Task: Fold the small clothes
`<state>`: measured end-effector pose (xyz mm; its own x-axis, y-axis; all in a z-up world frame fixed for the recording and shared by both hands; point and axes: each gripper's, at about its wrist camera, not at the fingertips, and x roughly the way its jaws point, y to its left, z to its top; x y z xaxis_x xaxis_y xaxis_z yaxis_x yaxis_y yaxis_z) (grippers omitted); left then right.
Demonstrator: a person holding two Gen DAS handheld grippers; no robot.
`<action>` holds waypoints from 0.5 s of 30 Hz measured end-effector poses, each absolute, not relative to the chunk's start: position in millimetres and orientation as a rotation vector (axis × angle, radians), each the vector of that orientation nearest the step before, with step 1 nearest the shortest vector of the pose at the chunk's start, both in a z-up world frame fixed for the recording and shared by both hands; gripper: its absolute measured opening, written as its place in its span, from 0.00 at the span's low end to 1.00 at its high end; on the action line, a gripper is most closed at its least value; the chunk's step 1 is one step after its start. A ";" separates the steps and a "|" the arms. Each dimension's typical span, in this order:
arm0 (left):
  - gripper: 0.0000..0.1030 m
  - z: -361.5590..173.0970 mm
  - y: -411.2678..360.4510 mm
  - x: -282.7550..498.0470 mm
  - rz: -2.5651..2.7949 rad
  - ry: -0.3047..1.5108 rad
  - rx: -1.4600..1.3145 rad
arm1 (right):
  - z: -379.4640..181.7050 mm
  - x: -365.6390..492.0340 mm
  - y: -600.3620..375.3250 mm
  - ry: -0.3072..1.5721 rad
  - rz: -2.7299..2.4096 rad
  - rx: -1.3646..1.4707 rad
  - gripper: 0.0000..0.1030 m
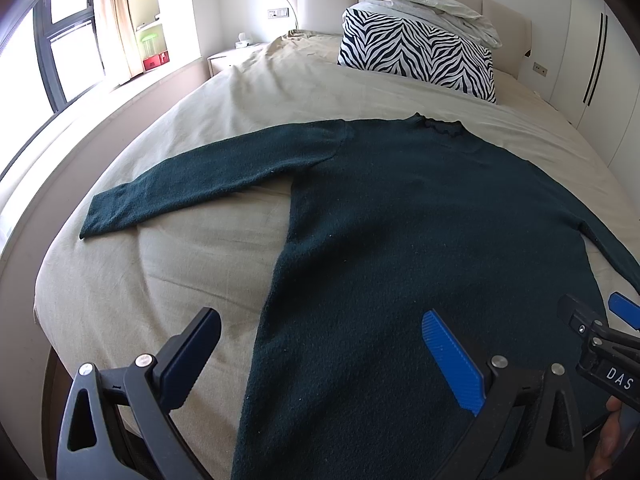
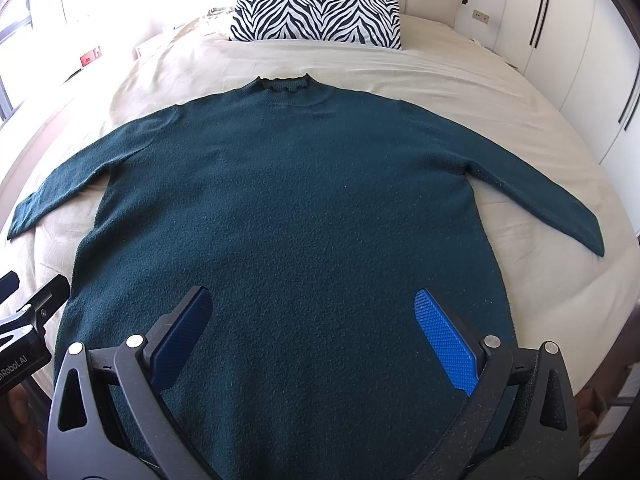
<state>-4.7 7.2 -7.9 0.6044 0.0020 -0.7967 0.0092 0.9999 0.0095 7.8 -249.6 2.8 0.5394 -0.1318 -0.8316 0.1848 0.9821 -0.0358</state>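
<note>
A dark green long-sleeved sweater (image 1: 400, 220) lies flat and spread out on the beige bed, collar towards the headboard, both sleeves stretched out to the sides. It fills the right wrist view (image 2: 288, 200). My left gripper (image 1: 320, 344) is open and empty, above the sweater's lower left edge. My right gripper (image 2: 312, 324) is open and empty, above the middle of the sweater's lower part. The right gripper's tip shows at the right edge of the left wrist view (image 1: 600, 332).
A zebra-striped pillow (image 1: 416, 52) lies at the head of the bed with crumpled white bedding (image 1: 432, 4) on it. The beige bedsheet (image 1: 152, 280) surrounds the sweater. A window and nightstand are on the left, white wardrobes (image 2: 580, 40) on the right.
</note>
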 end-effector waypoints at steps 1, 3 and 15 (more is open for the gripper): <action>1.00 -7.9 7.2 -4.6 -0.005 0.922 0.013 | 3.0 7.8 -249.6 0.983 -0.188 0.059 1.00; 1.00 -7.8 7.2 -4.6 -0.005 0.922 0.014 | 2.4 7.4 -249.7 0.982 -0.188 0.059 1.00; 1.00 -11.8 7.8 -7.9 -0.005 0.924 0.005 | -0.5 7.3 -248.8 0.988 -0.184 0.056 1.00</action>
